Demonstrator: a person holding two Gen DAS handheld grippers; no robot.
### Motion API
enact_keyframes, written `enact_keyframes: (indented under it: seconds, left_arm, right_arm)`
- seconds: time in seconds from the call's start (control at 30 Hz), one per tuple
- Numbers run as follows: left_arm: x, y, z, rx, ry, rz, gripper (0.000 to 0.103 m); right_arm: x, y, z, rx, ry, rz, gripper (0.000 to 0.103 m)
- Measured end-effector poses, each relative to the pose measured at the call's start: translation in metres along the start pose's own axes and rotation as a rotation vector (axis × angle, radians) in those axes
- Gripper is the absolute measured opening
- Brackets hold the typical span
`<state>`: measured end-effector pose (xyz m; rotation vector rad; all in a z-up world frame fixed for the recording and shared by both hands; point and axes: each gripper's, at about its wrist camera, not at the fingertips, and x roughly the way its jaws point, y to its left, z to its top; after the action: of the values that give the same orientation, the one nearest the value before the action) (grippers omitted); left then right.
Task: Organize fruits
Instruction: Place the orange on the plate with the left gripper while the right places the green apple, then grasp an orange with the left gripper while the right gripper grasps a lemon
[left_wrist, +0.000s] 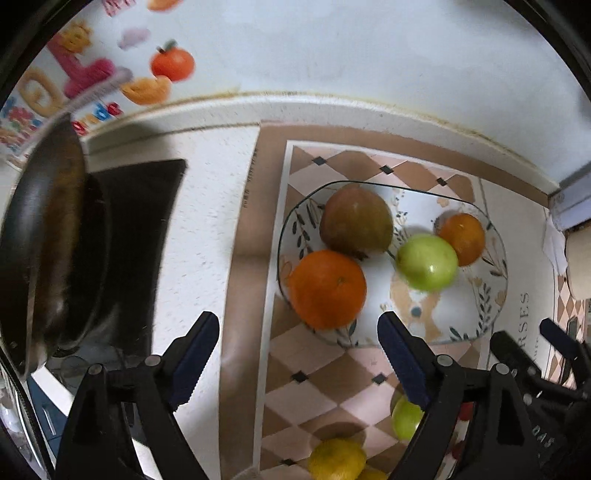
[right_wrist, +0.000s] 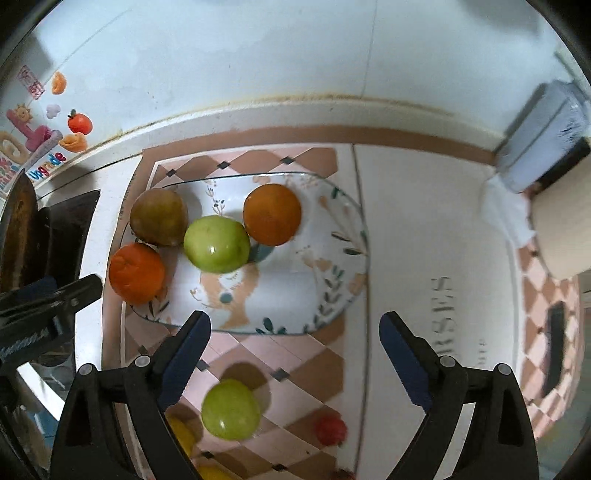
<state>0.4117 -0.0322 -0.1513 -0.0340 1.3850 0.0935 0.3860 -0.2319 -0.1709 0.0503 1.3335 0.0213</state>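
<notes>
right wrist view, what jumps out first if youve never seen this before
The patterned plate on the checkered mat draws the eye, holding two oranges, a brownish-green fruit and a bright green apple in the middle. Nearer the camera, another green apple lies loose on the mat, between the open right gripper fingers.

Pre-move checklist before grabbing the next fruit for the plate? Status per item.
1. Left tool open, nothing between its fingers: ok.
2. Right tool open, nothing between its fingers: ok.
3. Plate has bare space for more fruit: ok.
4. Four fruits sit inside the plate rim, green apple in the middle: ok.
5. Next target, loose green apple on the mat, in view and unobstructed: ok.
6. Green apple on the plate settled, not rolling: cannot tell, it is blurred in the left wrist view.
</notes>
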Motion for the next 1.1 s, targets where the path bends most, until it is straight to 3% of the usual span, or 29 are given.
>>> enact_keyframes:
  seconds: [0.27,0.6,0.9,1.1]
  left_arm:
    - [-0.072,0.005,-0.048,0.017,-0.167,0.027,0.088]
    - [-0.145,0.004,-0.112,0.039,-0.315,0.006,0.088]
    - [-0.186,0.002,-0.157,0.062,-0.404,-0.006,0.088]
    - [-0.198,0.004,-0.174,0.057,-0.424,-0.02,0.088]
  right_arm:
    - [-0.069,-0.002,-0.039,-0.002,-0.089,-0.001,0.095]
    - [-0.153,-0.003,-0.096,0.007,-0.207,0.004,0.095]
    - [-0.21,-0.01,-0.134,0.035,-0.301,0.015,0.095]
    - [-0.214,-0.013,-0.149,0.065,-0.307,0.06,0.095]
